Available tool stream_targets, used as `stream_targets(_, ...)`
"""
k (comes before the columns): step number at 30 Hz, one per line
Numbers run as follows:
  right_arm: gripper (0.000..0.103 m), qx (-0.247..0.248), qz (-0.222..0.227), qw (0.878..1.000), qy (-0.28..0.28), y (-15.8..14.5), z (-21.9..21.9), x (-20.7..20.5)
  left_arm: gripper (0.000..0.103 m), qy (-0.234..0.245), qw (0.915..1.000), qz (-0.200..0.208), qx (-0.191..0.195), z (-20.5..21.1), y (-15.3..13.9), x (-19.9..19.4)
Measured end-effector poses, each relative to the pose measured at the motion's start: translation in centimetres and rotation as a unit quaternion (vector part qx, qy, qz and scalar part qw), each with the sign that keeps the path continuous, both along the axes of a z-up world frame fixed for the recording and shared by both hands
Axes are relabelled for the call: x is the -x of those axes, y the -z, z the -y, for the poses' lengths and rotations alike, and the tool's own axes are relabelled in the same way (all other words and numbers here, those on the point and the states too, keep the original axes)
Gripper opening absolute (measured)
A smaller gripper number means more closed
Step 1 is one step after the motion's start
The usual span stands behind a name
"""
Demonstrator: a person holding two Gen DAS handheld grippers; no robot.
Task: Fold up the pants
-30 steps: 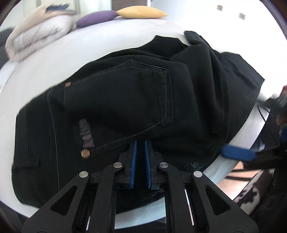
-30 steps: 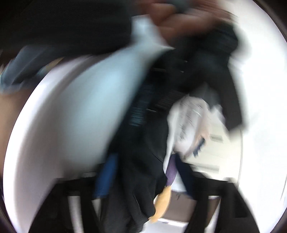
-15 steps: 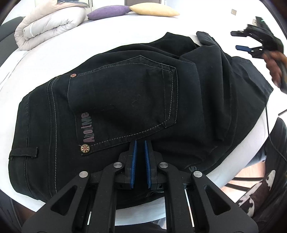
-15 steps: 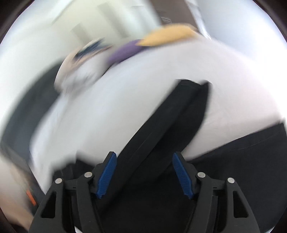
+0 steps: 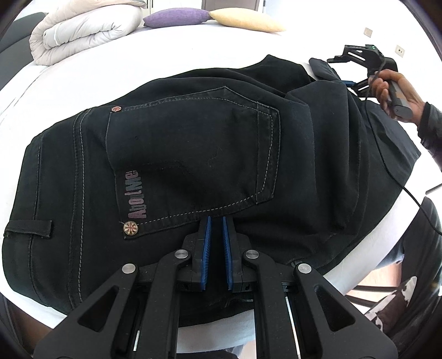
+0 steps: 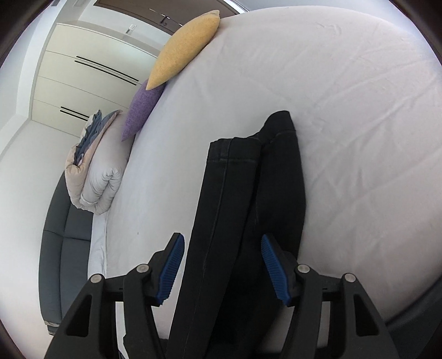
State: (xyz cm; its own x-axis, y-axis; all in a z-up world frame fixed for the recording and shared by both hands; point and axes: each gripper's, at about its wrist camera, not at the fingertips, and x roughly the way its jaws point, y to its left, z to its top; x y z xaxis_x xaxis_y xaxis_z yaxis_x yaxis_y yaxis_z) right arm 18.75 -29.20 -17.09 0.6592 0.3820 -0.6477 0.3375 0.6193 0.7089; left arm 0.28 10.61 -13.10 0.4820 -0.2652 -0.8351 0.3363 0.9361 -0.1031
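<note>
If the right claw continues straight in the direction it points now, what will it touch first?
Most likely the black pants: their folded leg lies right between the closing pads of the right claw, which do not press on it yet. Depth is unclear. Beyond it is only the white bed.

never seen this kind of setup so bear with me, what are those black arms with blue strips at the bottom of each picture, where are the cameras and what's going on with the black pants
There is no robot here. A person holds a hand-operated two-finger gripper in each hand, and each gripper carries a wide-angle camera looking forward along its fingers. The black arms are the gripper's linkages; the blue strips are its rubber pads.

One picture comes from the left gripper. Its jaws are shut, just below the back pocket of the black pants, which lie on a bed with a white sheet. At the far right you see the person's hand holding the other gripper.

The other picture comes from the right gripper. Its jaws are closing with a pant leg between them, but the pads do not press on it yet.

Behind lie a rolled duvet, a purple cushion and a yellow cushion.
</note>
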Motion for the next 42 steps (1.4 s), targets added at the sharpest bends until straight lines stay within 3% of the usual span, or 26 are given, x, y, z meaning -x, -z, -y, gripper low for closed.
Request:
stream_targets(3,0.061,-0.006,0.003,1.000,0.012,0.6,0.2,-0.5,0.008,-0.004,1.0000,0.001,0.003,-0.2,0.0,0.1)
stream_targets(5,0.054,-0.009,0.010,1.000,0.019,0.6,0.5,-1.1,0.008,-0.006,1.0000,0.001,0.002,0.2,0.0,0.0)
stream_targets(7,0.036,-0.002,0.006,1.000,0.014,0.6,0.6,-1.8,0.008,-0.007,1.0000,0.002,-0.001,0.1,-0.1,0.1)
stream_targets(12,0.018,0.001,0.009,1.000,-0.003,0.3,0.3,-2.7,0.008,-0.007,0.9998,0.008,-0.014,1.3,0.0,0.2)
stream_targets(15,0.019,-0.007,0.006,1.000,-0.002,0.0,0.7,-2.1,0.008,-0.010,0.9998,0.009,-0.015,1.8,-0.1,0.4)
stream_targets(18,0.042,-0.024,0.013,1.000,0.009,-0.3,1.2,-1.3,0.008,-0.011,0.9998,0.011,-0.014,1.9,-0.2,0.6)
stream_targets(24,0.042,-0.038,0.011,0.999,-0.008,0.7,0.8,-1.7,0.008,-0.012,0.9998,0.012,-0.012,1.5,-0.2,0.7)
stream_targets(26,0.039,-0.042,0.022,0.999,-0.018,0.6,0.4,-2.3,0.008,-0.012,0.9998,0.012,-0.011,1.5,-0.2,0.7)
stream_targets(28,0.018,-0.025,0.028,0.999,-0.039,0.2,-0.3,-2.8,0.008,-0.012,0.9998,0.011,-0.011,1.4,-0.2,0.7)
stream_targets(30,0.009,-0.006,0.036,0.998,-0.044,-0.4,-0.6,-3.0,0.008,-0.012,0.9998,0.011,-0.011,1.4,-0.2,0.7)
stream_targets(42,0.004,0.052,0.090,0.995,0.009,-4.9,2.0,2.5,0.008,-0.016,0.9996,0.015,-0.018,1.8,-0.4,0.9)
